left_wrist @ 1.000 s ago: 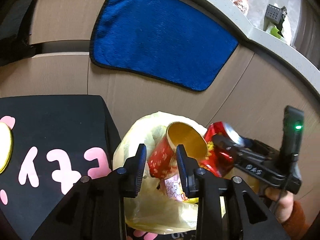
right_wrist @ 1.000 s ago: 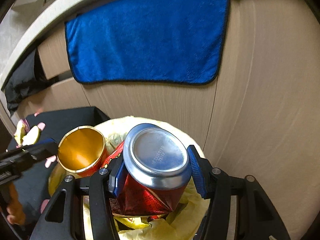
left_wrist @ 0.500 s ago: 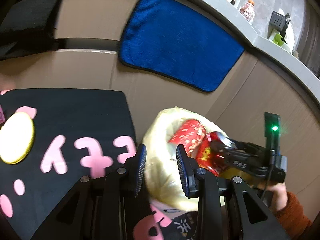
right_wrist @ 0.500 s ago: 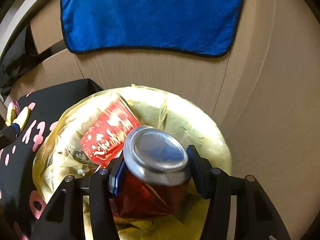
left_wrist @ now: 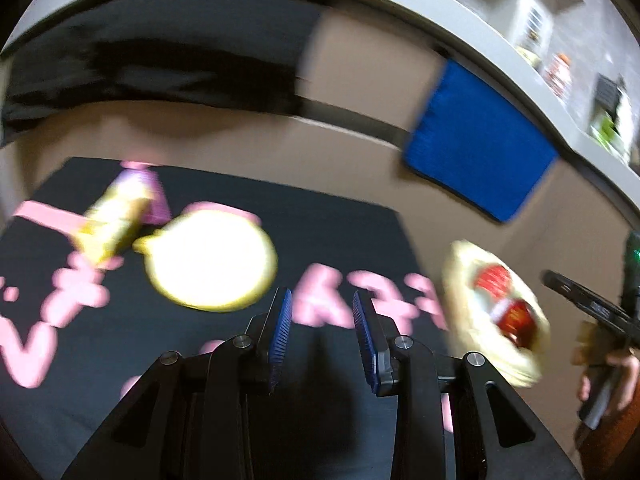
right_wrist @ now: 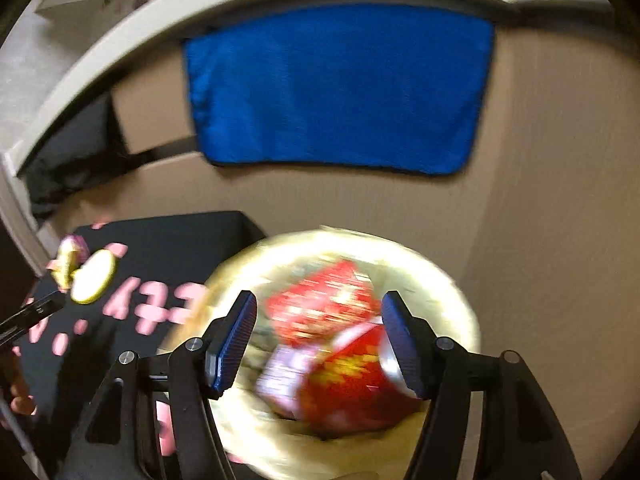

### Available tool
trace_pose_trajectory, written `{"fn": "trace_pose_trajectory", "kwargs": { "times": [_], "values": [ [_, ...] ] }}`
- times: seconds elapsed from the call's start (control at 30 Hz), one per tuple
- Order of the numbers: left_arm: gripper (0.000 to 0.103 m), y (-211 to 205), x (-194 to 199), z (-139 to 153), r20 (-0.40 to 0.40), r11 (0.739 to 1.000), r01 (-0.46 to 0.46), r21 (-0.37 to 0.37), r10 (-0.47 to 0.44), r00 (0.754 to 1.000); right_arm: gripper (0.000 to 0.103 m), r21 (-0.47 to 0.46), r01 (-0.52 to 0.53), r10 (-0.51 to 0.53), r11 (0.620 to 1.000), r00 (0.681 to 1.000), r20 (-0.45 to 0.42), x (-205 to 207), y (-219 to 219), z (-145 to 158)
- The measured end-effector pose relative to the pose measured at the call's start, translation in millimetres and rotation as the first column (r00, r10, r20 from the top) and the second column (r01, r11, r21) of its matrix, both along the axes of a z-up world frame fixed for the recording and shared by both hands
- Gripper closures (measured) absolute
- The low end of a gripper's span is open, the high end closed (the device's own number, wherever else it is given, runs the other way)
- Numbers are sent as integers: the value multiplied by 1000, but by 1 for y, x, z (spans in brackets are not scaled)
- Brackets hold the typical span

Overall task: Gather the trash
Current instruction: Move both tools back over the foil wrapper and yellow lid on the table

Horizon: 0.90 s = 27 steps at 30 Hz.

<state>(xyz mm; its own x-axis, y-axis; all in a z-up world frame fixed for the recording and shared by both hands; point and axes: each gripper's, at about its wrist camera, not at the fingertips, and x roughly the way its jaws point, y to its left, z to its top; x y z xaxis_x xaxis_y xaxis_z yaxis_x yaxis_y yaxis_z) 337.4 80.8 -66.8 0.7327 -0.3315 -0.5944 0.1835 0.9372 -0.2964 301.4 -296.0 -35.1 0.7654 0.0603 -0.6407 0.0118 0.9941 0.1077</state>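
My right gripper (right_wrist: 320, 336) hangs over the yellow-bagged bin (right_wrist: 452, 292), its jaws opening with nothing pressed between the pads. Below it in the bag lie a crushed red can (right_wrist: 348, 380) and a red paper cup (right_wrist: 324, 300). My left gripper (left_wrist: 322, 320) is open and empty above a black mat (left_wrist: 340, 240) with pink letters. Ahead of it to the left, a round yellow-rimmed lid (left_wrist: 210, 260) and a yellow wrapper (left_wrist: 112, 224) rest on the mat. In the left wrist view, the bin (left_wrist: 460, 264) stands at the right with the right gripper (left_wrist: 560, 284) beside it. Both views are blurred.
A blue towel (right_wrist: 336, 92) hangs on the beige cabinet front behind the bin, under a pale countertop edge (left_wrist: 500, 40). A pale pink packet (right_wrist: 280, 376) lies in the bag beside the can. A hand (left_wrist: 616, 376) holds the right gripper at the far right.
The right jaws let go of the red can, which dropped into the bag beside the cup. The left gripper swung left from the bin to over the black mat.
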Motion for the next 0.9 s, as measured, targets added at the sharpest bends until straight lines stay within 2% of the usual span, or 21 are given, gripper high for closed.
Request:
{"fn": "trace_pose_trajectory", "kwargs": {
  "times": [0.1,0.17,0.3,0.37,0.47,0.53,0.67,0.73,0.8,0.83,0.9],
  "values": [
    [70,51,7,-2,40,994,-112,4,112,993,41,-17,-73,73,997,997,2,8,42,3],
    [69,85,18,-5,52,979,-202,7,201,978,41,-25,-116,116,993,993,-8,12,66,1],
    [62,136,48,-20,-21,951,-305,-46,304,952,41,-25,-212,211,977,977,-39,24,119,-10],
    [60,147,69,-29,-64,954,-295,-54,292,954,41,-22,-252,250,968,966,-59,28,139,-15],
    [60,150,102,-38,-76,962,-269,45,272,959,41,-14,-302,299,953,950,-87,35,165,-23],
    [60,152,118,-46,-89,963,-256,85,263,961,41,-18,-326,323,945,941,-100,40,178,-27],
    [59,161,143,-59,-121,955,-272,116,285,951,41,-19,-345,340,938,931,-131,47,189,-34],
    [60,163,151,-68,-159,962,-252,103,266,951,41,-15,-346,340,938,928,-150,52,190,-40],
    [60,161,151,-68,-155,965,-242,105,256,954,41,-4,-345,340,939,926,-165,58,192,-46],
    [62,159,150,-68,-147,967,-231,107,245,958,41,-1,-344,339,939,926,-168,60,194,-47],
    [77,155,148,-70,-142,975,-203,89,214,966,41,2,-341,337,940,925,-175,65,196,-52]
  ]
}}
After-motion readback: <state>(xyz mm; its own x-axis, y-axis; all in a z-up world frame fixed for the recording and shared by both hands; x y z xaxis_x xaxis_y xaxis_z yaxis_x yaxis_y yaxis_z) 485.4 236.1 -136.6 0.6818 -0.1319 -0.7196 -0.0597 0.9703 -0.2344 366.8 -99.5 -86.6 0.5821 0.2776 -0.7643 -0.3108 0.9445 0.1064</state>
